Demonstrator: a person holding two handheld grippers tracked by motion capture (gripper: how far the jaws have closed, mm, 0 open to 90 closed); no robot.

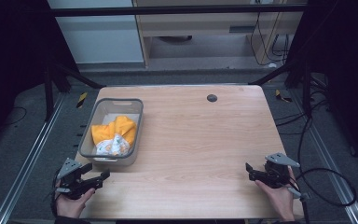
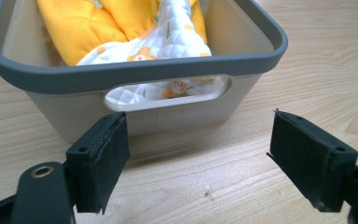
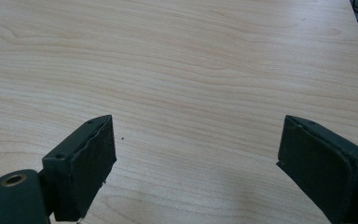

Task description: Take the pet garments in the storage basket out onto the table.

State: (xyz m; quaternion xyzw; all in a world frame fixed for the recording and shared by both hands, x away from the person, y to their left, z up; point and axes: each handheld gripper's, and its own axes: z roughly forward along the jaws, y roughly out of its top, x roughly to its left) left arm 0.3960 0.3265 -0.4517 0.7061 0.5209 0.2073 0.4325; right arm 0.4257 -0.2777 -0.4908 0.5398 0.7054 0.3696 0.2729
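High view, left to right. The left gripper (image 1: 103, 176) is held in the person's left hand (image 1: 72, 201) at the near left corner of the table (image 1: 196, 140), just in front of the bin (image 1: 135, 125). Its jaws stand wide apart, hold nothing and touch nothing; they point toward the bin's near wall. The bin is a grey plastic tub with a darker rim, standing upright on the left part of the table. Inside it lies the cloth (image 1: 114, 135), a crumpled yellow piece with a white printed side turned up toward the near end; it lies wholly within the bin. At the far edge of the table, right of centre, sits a small dark disc (image 1: 211, 98). The right gripper (image 1: 248, 169) is held in the right hand (image 1: 279, 198) at the near right corner, well apart from the bin, jaws pointing left across the bare wood.

Left gripper view. The two black pads (image 2: 103, 161) are spread far apart, with bare table between them. The bin (image 2: 135, 70) stands just beyond the jaws, not touching them; its near wall has a handle slot through which the cloth (image 2: 135, 42) shows, white quilted fabric with orange figures against yellow.

Right gripper view. The pads (image 3: 86, 163) are likewise spread wide over the wood grain of the table (image 3: 191, 70), empty and clear of any object.
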